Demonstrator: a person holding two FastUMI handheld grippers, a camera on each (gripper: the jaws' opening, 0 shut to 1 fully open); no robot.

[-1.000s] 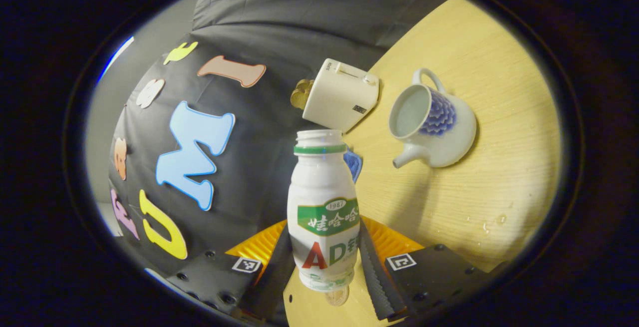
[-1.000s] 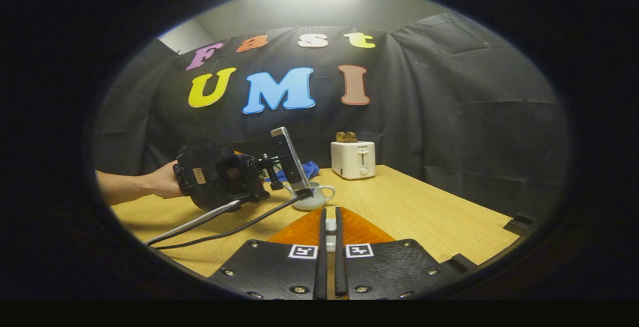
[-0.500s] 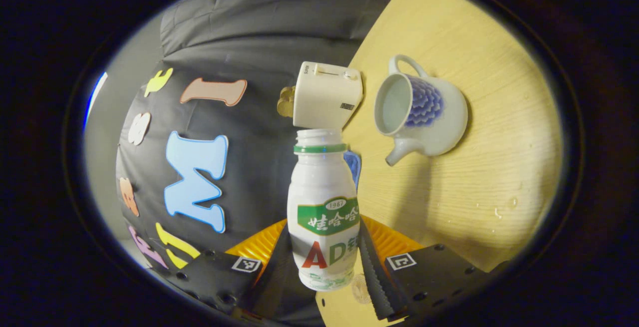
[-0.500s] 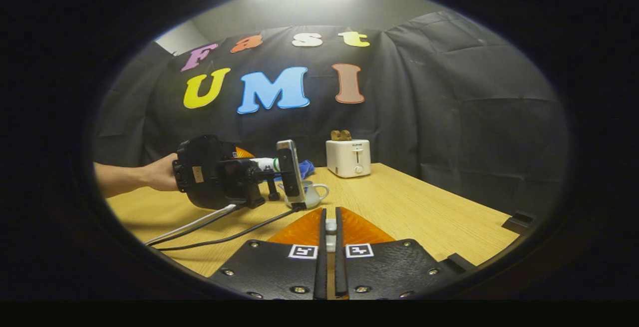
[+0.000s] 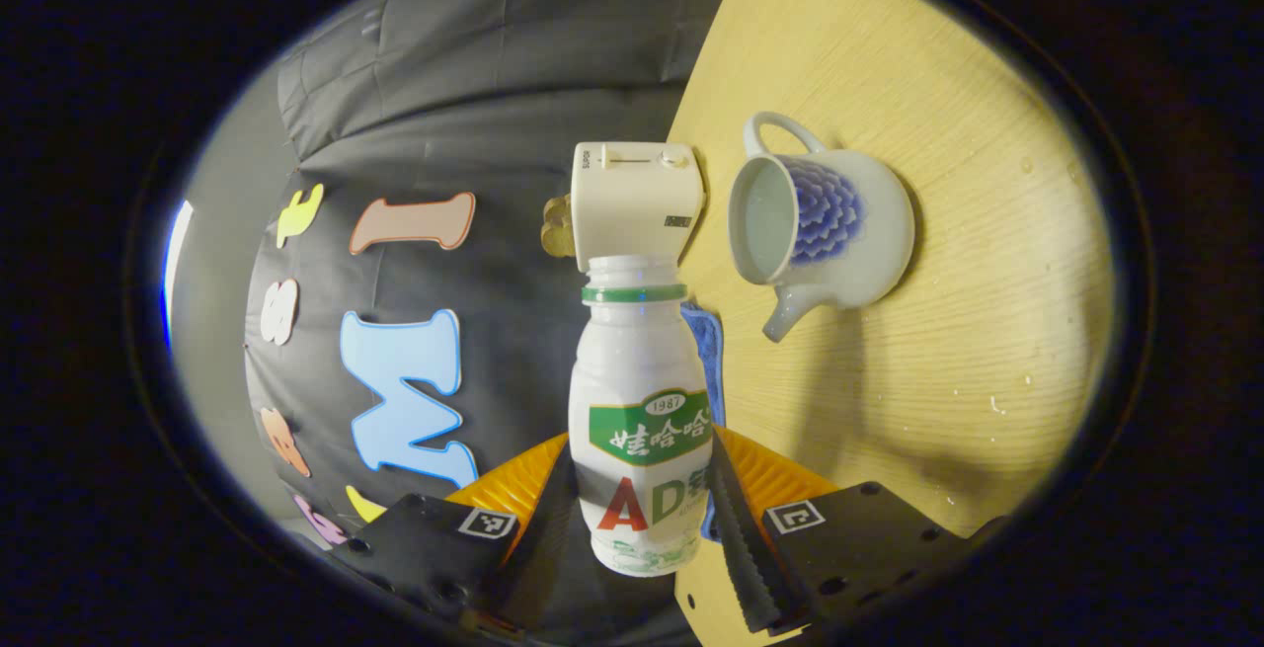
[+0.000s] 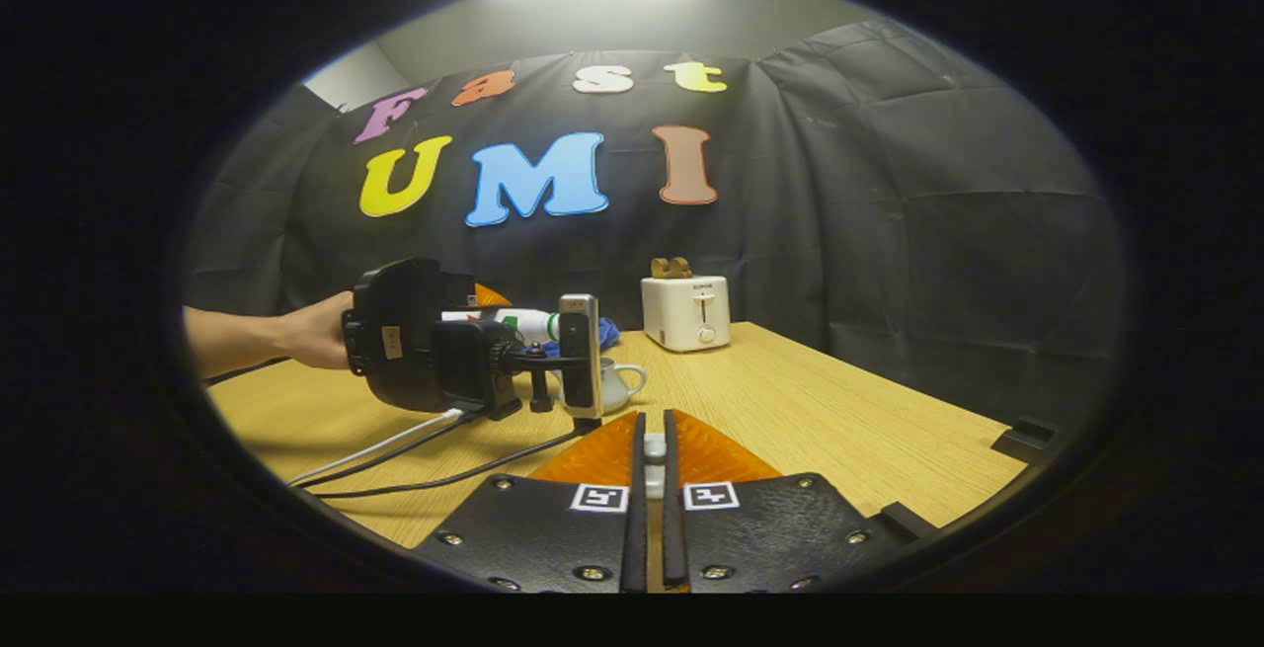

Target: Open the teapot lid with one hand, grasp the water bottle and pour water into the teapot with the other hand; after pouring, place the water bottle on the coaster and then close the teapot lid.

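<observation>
On the worktop (image 5: 948, 351) the teapot (image 5: 820, 222) is standing with its lid already off. The water bottle (image 5: 640, 410) is being gripped by the left tool (image 5: 640, 528) near the teapot — tipped sideways for pouring, it seems — while a small white piece, probably the lid (image 6: 654, 449), is being pinched in the right tool (image 6: 652, 519). Coaster placement and closing are left.

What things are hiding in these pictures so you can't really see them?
- Blue cloth, left gripper view: mostly behind the water bottle.
- Teapot, right gripper view: partly behind the left hand-held gripper rig.
- Small white piece pinched in the right hand-held gripper: too small to tell if it is the lid.
</observation>
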